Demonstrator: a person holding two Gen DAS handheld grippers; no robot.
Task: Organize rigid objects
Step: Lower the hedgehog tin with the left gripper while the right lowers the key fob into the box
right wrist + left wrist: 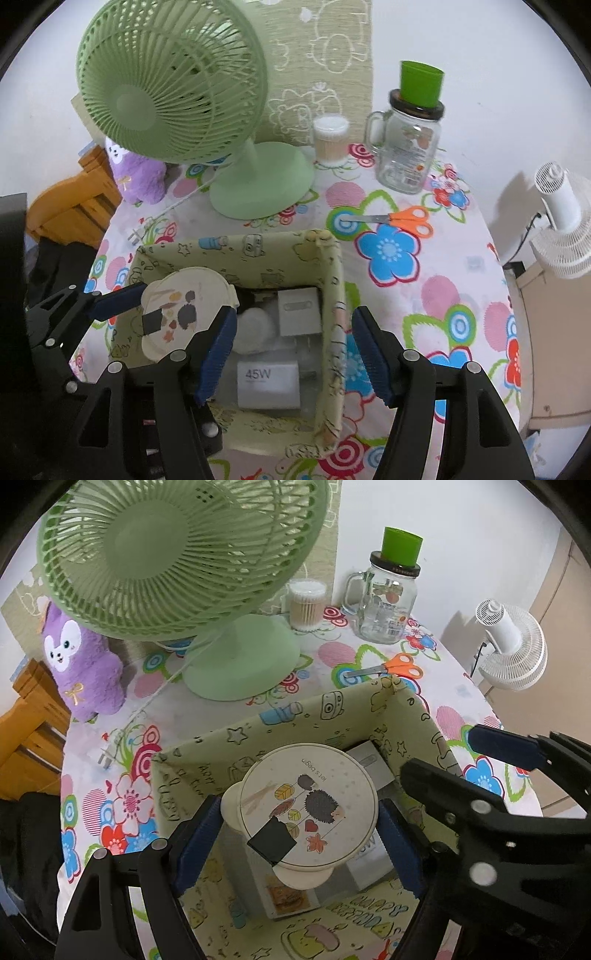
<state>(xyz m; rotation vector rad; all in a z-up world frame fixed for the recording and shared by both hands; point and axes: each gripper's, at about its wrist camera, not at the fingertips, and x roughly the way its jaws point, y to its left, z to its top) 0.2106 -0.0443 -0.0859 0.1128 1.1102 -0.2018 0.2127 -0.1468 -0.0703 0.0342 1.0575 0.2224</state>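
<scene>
While the left gripper (299,834) holds a round lidded container (308,805) with a hedgehog print over the open fabric storage box (334,280), its jaws are clamped on the container's two sides. The right gripper (291,350) hangs over the box's right wall, jaws apart with nothing between the pads but that wall, which they do not press. Inside the box lie a white 45W charger box (267,384), a second white box (299,312) and a pale round item (255,326). Orange-handled scissors (399,219), a glass mug jar (404,153) under a green cup (421,85), and a green desk fan (173,99) stand on the tabletop (461,295). Likely risks: released from here, the container could land tilted on the boxes beneath; the soft wall could fold if the right jaws catch it.
</scene>
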